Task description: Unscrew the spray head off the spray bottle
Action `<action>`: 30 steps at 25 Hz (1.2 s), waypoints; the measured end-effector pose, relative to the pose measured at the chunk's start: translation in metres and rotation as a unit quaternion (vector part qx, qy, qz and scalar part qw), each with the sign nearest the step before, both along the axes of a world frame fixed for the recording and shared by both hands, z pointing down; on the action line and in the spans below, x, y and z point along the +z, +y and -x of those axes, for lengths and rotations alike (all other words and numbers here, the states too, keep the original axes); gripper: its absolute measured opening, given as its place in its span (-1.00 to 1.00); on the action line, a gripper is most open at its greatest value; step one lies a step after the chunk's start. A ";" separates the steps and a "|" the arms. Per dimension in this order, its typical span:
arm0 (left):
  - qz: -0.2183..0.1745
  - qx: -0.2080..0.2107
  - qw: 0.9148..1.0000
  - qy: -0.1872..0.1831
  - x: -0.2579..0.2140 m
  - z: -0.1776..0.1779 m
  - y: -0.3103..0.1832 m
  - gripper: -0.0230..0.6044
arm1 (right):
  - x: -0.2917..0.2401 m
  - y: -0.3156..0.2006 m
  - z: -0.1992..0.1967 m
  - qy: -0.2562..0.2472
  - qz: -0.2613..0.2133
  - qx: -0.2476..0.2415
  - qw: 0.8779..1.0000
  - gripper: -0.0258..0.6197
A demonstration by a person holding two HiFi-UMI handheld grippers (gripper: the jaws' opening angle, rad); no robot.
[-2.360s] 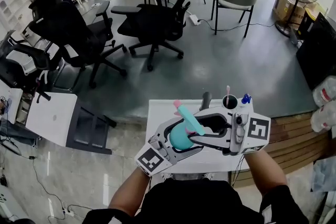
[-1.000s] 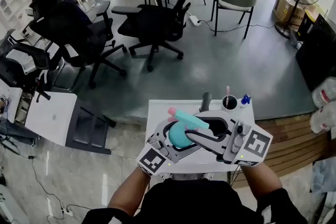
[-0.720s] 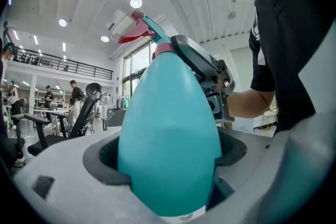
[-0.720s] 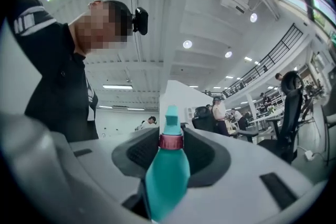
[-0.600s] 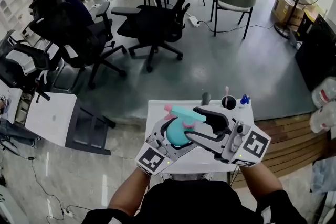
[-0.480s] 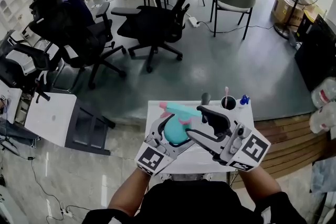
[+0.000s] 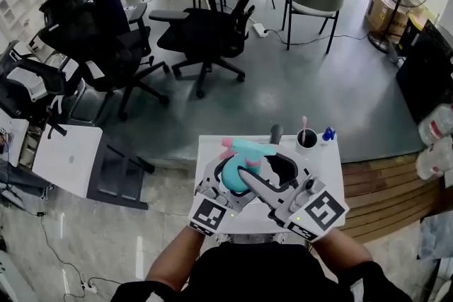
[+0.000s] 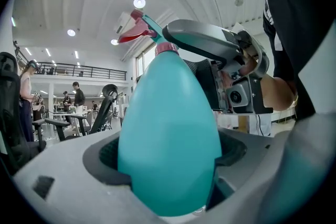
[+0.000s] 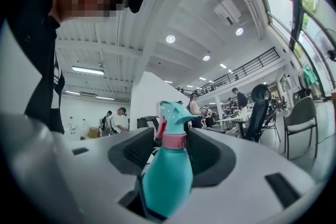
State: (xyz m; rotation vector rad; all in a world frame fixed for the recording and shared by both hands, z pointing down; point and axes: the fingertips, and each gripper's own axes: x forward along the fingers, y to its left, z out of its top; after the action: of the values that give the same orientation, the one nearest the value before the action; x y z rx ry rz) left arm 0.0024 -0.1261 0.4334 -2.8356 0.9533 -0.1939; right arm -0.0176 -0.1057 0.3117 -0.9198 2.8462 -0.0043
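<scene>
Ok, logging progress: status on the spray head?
Left gripper shut on spray bottle. Right gripper straddles pink collar, grip unclear. Spray head on. Nothing blocking.

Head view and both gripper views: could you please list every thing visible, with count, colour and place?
spray bottle: one, teal, over the table
spray head: one, teal with pink collar, on the bottle
table: one, white, below the grippers
cup: one, black, table's far edge
office chairs: several, black, on the floor beyond
chair: one, grey-green, far right of floor
left gripper: one, grey, shut on the bottle's body
right gripper: one, grey, shut at the pink collar
</scene>
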 end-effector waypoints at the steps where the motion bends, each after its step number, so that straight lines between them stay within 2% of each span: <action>1: 0.000 0.001 1.000 0.000 0.000 -0.001 0.000 0.54 | -0.002 -0.002 -0.001 -0.001 -0.006 0.011 1.000 -0.30; 2: 0.000 0.001 1.000 0.000 -0.001 -0.001 0.001 0.54 | -0.004 -0.003 -0.002 0.000 -0.011 0.020 1.000 -0.45; 6: -0.003 0.005 1.000 -0.001 -0.004 -0.001 0.001 0.54 | -0.007 -0.001 -0.001 0.010 -0.020 0.008 1.000 -0.47; 11: 0.001 0.042 0.999 0.003 -0.007 -0.004 0.010 0.54 | -0.012 0.007 0.001 0.013 -0.027 -0.060 0.998 -0.48; 16: 0.014 0.080 0.997 0.016 -0.012 -0.009 0.021 0.54 | -0.015 0.021 0.004 0.016 -0.032 -0.146 0.989 -0.48; 18: 0.006 0.088 0.996 0.004 -0.010 -0.010 0.023 0.54 | -0.016 0.022 0.002 0.014 -0.043 -0.167 0.985 -0.48; 21: 0.003 0.093 0.996 0.009 -0.011 -0.012 0.023 0.54 | -0.017 0.022 -0.001 0.005 -0.048 -0.173 0.984 -0.48; 24: 0.030 0.094 0.994 0.045 -0.022 -0.015 0.024 0.54 | -0.017 0.022 -0.001 -0.010 -0.041 -0.178 0.983 -0.48; 28: 0.037 0.100 0.993 0.047 -0.022 -0.018 0.027 0.54 | -0.017 0.023 -0.004 -0.016 -0.046 -0.195 0.980 -0.47; 30: 0.039 0.090 0.994 0.048 -0.021 -0.016 0.024 0.54 | -0.017 0.019 -0.004 -0.013 -0.049 -0.182 0.982 -0.46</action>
State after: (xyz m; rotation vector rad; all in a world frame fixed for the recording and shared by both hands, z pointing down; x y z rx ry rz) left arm 0.0181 -0.1026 0.4125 -3.0067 0.7155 -0.0771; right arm -0.0132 -0.0869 0.2944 -0.3670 2.9148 0.0818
